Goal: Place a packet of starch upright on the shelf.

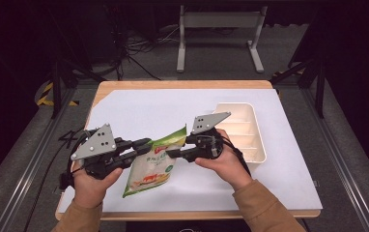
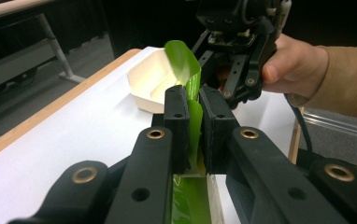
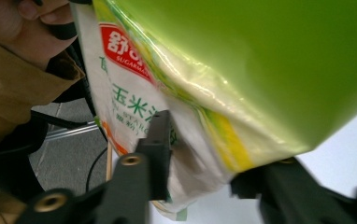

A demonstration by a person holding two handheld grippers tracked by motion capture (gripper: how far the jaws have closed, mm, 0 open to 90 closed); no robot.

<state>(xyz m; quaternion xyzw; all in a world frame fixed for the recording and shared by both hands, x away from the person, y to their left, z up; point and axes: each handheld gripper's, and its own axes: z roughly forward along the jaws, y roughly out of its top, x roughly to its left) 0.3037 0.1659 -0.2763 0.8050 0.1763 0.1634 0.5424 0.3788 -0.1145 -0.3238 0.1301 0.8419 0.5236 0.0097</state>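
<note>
At the bottom centre of the high view, a green and white starch bag (image 1: 151, 166) hangs over the white table cover (image 1: 139, 111) between two hands. The left gripper (image 1: 146, 143) has its jaws clamped tight on the bag's green top edge, and the right gripper (image 1: 172, 153) has its jaws partly closed around the bag's corner, the nearer pad touching it. Farther back, right of centre, a cream divided tray (image 1: 259, 145) sits on the cover.

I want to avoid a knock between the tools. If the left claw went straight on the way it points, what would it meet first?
Probably the right claw: it sits just past the green bag that the left claw pinches, though depth is unclear.
</note>
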